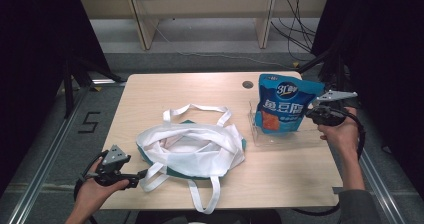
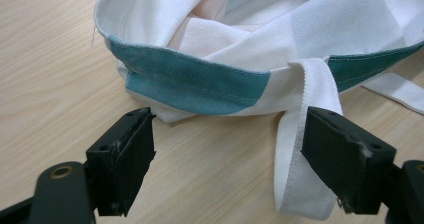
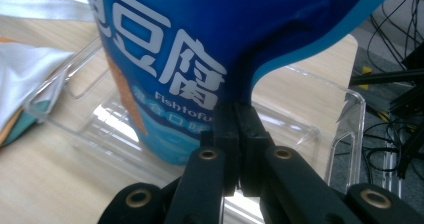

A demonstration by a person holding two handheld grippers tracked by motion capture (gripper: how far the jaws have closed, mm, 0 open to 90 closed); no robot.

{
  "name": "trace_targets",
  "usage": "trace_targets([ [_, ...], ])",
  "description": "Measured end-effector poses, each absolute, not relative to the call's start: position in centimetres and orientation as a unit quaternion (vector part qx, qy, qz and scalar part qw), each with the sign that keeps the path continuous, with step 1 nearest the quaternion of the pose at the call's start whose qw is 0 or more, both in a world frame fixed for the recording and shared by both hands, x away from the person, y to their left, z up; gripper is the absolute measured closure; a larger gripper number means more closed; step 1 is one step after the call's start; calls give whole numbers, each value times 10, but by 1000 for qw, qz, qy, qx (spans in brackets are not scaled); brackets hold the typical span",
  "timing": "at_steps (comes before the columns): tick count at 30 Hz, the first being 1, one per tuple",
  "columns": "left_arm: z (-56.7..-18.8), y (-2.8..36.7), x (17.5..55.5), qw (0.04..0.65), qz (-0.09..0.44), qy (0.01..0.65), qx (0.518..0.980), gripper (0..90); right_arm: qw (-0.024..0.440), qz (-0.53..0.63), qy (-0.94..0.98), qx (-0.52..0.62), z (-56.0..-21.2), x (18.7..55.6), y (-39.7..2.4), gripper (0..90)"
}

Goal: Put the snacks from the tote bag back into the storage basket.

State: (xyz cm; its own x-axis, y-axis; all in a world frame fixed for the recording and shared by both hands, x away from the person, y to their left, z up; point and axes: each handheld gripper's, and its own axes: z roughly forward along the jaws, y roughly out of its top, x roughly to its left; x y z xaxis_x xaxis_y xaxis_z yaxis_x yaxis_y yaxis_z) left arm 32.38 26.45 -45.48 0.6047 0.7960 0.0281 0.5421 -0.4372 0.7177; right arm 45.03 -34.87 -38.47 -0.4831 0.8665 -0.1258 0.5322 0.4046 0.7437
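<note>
I am pinching the blue pouch (image 3: 210,59) in my right claw (image 3: 239,134), upright in the clear tray (image 3: 345,134), while my left claw (image 2: 227,149) is gaping beside the tote (image 2: 260,39), nothing bagged yet.

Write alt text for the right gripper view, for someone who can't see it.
The right claw is shut on the edge of a blue pouch standing in a clear tray on a wooden table. A white bag lies at the left.
</note>
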Motion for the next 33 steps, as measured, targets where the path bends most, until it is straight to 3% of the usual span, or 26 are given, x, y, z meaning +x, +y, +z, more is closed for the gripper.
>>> trace_targets([
  [6, -455, 264, 324, 347, 182, 410, 824, 200, 244, 318, 796, 454, -388, 456, -347, 889],
  [14, -455, 265, 324, 342, 180, 405, 828, 200, 263, 325, 791, 447, -393, 460, -350, 869],
  [22, -455, 263, 322, 354, 180, 413, 820, 200, 236, 306, 792, 473, -390, 451, -348, 675],
  [29, -455, 262, 322, 352, 183, 412, 820, 200, 260, 305, 792, 462, -387, 441, -352, 612],
  [33, -455, 264, 322, 342, 179, 408, 827, 200, 249, 302, 784, 482, -383, 429, -349, 579],
])
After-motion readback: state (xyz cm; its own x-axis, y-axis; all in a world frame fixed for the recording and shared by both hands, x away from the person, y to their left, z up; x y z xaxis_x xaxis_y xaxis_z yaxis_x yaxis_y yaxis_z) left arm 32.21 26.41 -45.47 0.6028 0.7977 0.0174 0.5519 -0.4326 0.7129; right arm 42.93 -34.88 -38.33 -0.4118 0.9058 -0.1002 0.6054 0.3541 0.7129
